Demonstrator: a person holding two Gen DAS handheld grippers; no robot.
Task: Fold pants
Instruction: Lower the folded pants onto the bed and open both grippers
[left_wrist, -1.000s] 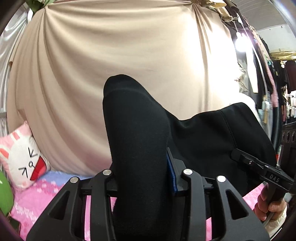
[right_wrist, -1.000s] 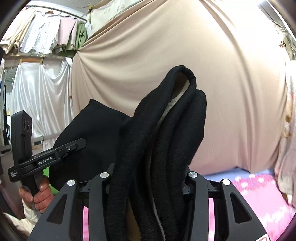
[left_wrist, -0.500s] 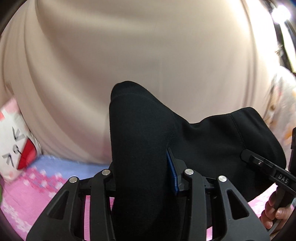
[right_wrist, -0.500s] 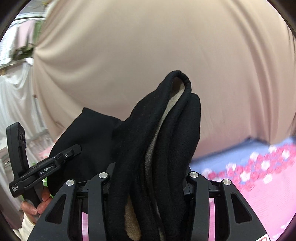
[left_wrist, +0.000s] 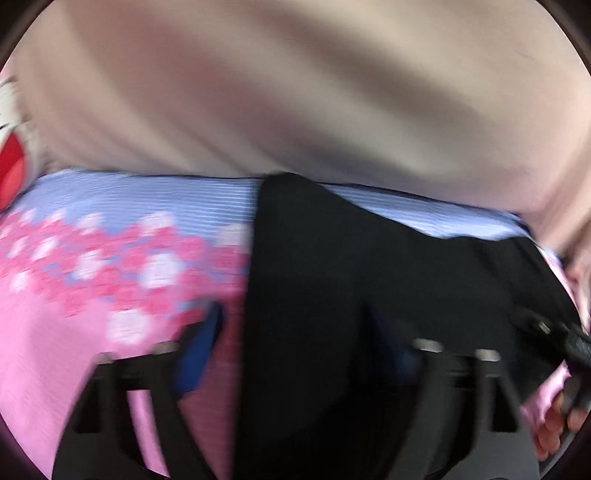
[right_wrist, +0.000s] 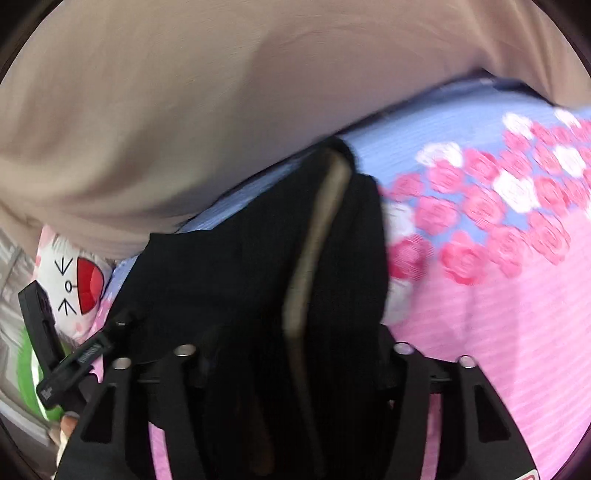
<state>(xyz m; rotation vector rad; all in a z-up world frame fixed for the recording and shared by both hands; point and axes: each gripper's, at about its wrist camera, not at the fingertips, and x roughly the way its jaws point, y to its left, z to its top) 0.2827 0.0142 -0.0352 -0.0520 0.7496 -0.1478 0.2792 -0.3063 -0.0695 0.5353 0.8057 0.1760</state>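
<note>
- Swung down from the beige curtain (left_wrist: 295, 92) toward the floral bedspread (left_wrist: 74, 332).
- Left gripper (left_wrist: 295, 354) opening, blue pad off the black pants (left_wrist: 314, 295).
- Right gripper (right_wrist: 288, 354) opening, fabric bunched between.
- Pants at 12 o'clock of both, soft, limp, fleece-lined; best pinched at the folded edges.

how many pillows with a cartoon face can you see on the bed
1. The white cartoon-face pillow lies at the far left end of the flowered bedspread, against the beige curtain, beyond the black pants. The pants may hide others.
</note>
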